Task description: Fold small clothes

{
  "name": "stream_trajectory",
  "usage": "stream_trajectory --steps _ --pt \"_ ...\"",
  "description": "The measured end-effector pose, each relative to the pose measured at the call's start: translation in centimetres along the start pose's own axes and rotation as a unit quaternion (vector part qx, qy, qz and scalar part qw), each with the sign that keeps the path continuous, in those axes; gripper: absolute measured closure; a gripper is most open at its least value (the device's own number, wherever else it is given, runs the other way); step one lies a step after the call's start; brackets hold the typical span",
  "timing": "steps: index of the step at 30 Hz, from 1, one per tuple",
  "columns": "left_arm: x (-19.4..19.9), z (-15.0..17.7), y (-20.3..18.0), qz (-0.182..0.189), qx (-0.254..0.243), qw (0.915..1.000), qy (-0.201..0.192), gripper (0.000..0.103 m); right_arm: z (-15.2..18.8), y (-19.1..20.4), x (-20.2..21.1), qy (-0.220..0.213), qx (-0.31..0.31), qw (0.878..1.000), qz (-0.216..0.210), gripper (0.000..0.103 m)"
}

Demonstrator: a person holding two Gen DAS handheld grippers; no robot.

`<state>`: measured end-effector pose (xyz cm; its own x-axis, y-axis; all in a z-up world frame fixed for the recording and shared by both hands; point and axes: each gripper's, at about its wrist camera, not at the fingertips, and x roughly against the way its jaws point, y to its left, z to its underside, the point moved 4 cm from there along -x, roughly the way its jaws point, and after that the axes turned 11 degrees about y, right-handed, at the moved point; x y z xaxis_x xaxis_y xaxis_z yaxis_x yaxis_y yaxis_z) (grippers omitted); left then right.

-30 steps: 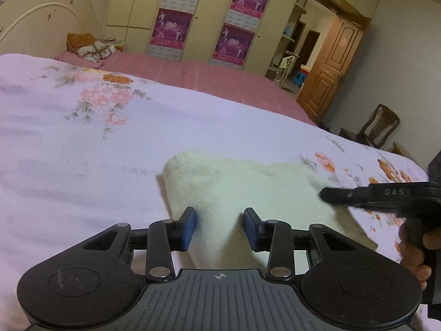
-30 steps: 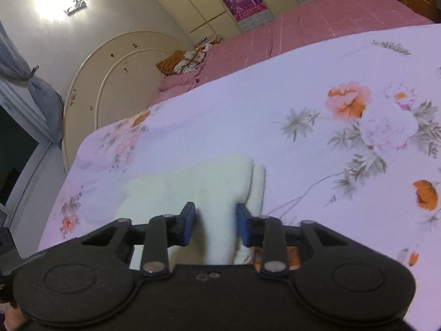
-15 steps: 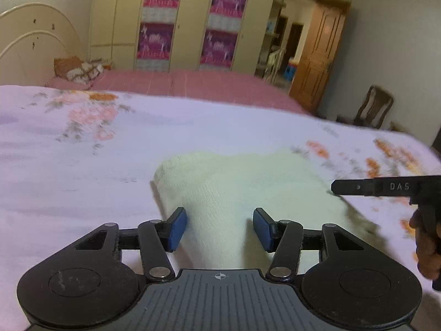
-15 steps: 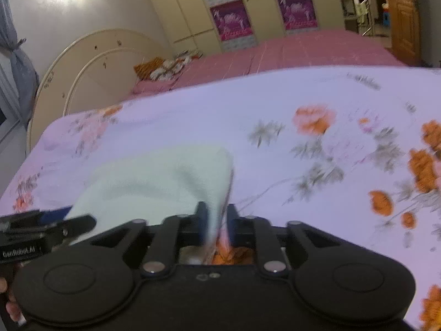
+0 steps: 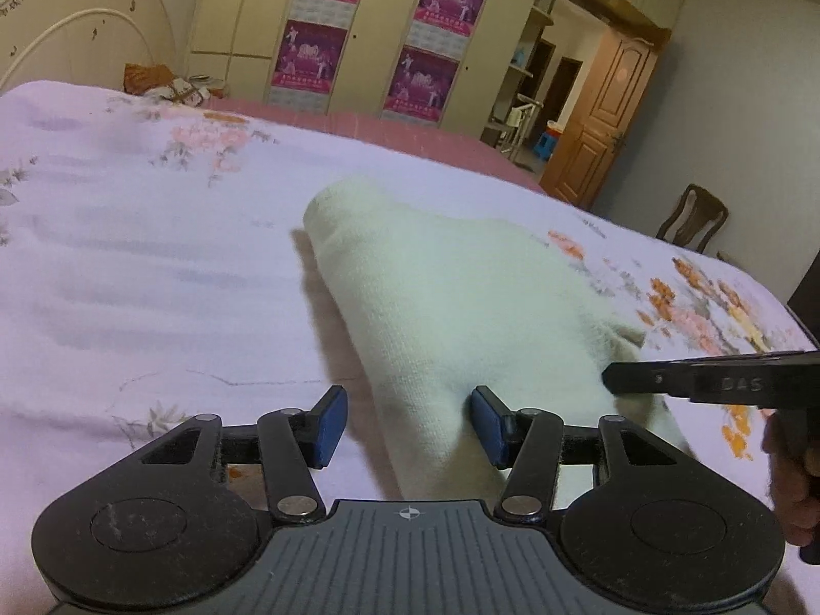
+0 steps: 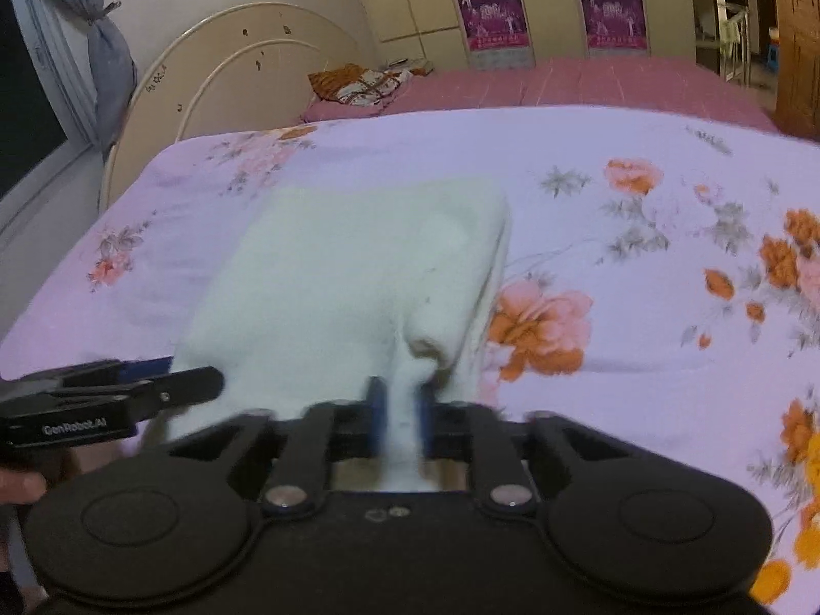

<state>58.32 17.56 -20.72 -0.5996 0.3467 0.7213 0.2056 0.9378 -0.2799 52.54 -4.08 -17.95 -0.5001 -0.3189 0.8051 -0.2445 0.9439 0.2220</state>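
Note:
A cream knitted garment (image 5: 451, 302) lies folded on the floral bedsheet (image 5: 128, 256), its near end raised. My left gripper (image 5: 407, 423) is open, its blue pads either side of the garment's near left edge without pinching it. My right gripper (image 6: 400, 417) is shut on the garment's near right corner (image 6: 405, 410) and lifts it slightly. The garment fills the middle of the right wrist view (image 6: 359, 266). The right gripper shows side-on in the left wrist view (image 5: 707, 382), and the left gripper shows at the left edge of the right wrist view (image 6: 102, 400).
The bed's pink far half (image 6: 589, 82) carries a small pile of patterned cloth (image 6: 359, 84) by the curved headboard (image 6: 230, 66). Wardrobes with purple posters (image 5: 312, 51) stand behind. A wooden door (image 5: 599, 118) and a chair (image 5: 692, 220) are at right.
My right gripper closed on the garment's right corner and lifted it. My left gripper opened wider and stayed at the near left edge. The garment's near end has risen.

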Motion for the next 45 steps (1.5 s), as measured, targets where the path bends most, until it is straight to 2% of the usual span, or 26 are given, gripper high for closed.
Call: stream_trajectory --steps 4,6,8,9,10,12,16,17,18,19,20,22,26,29,30,31,33,39,45 --pt "1.6 1.1 -0.4 -0.009 -0.011 0.9999 0.004 0.049 0.2 -0.2 0.8 -0.009 0.008 0.999 0.030 0.097" --pt "1.3 2.4 -0.3 -0.023 -0.023 0.9992 0.023 0.049 0.7 -0.7 0.4 -0.003 0.000 1.000 0.030 0.097" --pt "2.1 3.4 -0.5 -0.016 -0.017 0.9995 0.023 0.049 1.0 -0.9 0.3 0.003 -0.004 1.000 0.021 0.096" --pt "2.7 3.8 -0.7 -0.014 -0.017 0.9995 0.022 0.050 1.0 -0.8 0.7 0.000 -0.003 1.000 0.023 0.092" --pt "3.2 4.3 -1.1 -0.019 -0.021 0.9994 0.022 0.050 1.1 -0.6 1.4 -0.008 0.000 1.000 0.028 0.083" --pt "3.8 5.2 -1.7 -0.027 -0.027 0.9989 0.026 0.049 1.8 -0.1 3.1 -0.018 0.017 0.999 0.021 0.083" --pt "4.3 6.7 -3.2 -0.057 -0.026 0.9976 0.029 0.048 4.5 1.8 4.6 0.003 0.071 0.997 0.003 0.082" --pt "4.4 6.9 -3.5 -0.069 -0.024 0.9969 0.028 0.037 5.1 2.2 4.5 0.008 0.083 0.996 0.010 0.083" --pt "4.4 7.2 -3.8 -0.091 -0.025 0.9951 0.028 0.028 5.9 2.4 4.1 0.019 0.094 0.995 0.031 0.085" --pt "4.2 7.5 -4.0 -0.117 -0.026 0.9923 0.030 0.013 6.5 2.2 3.3 0.037 0.099 0.993 0.060 0.086" --pt "4.1 7.6 -4.0 -0.128 -0.023 0.9911 0.029 0.011 7.0 2.0 2.7 0.048 0.096 0.992 0.072 0.083" --pt "4.0 7.9 -3.7 -0.126 -0.005 0.9918 0.022 0.009 7.1 1.2 2.4 0.035 0.065 0.996 0.052 0.081" --pt "4.3 7.9 -3.4 -0.139 0.002 0.9901 0.020 0.007 7.2 0.7 2.4 0.027 0.053 0.997 0.056 0.076" --pt "5.5 7.9 -4.3 -0.152 0.007 0.9883 0.015 0.007 7.3 0.4 3.4 0.024 0.037 0.997 0.067 0.059" --pt "6.1 8.2 -4.8 -0.155 0.004 0.9879 0.014 0.007 7.4 0.2 4.2 0.018 0.026 0.998 0.059 0.052" --pt "6.5 8.4 -5.1 -0.157 0.004 0.9875 0.015 0.006 7.7 0.0 5.3 0.007 0.012 0.999 0.045 0.036" --pt "7.6 9.3 -6.1 -0.160 0.008 0.9871 0.013 0.000 8.3 -0.1 7.0 -0.003 0.003 0.999 0.031 0.019" --pt "11.5 12.0 -9.8 -0.162 0.000 0.9868 -0.002 0.000 11.7 0.3 11.4 -0.010 0.018 0.999 0.043 0.001" --pt "17.6 14.0 -13.9 -0.156 -0.009 0.9873 -0.029 0.000 15.5 0.0 16.2 -0.010 0.004 0.998 0.065 0.001"
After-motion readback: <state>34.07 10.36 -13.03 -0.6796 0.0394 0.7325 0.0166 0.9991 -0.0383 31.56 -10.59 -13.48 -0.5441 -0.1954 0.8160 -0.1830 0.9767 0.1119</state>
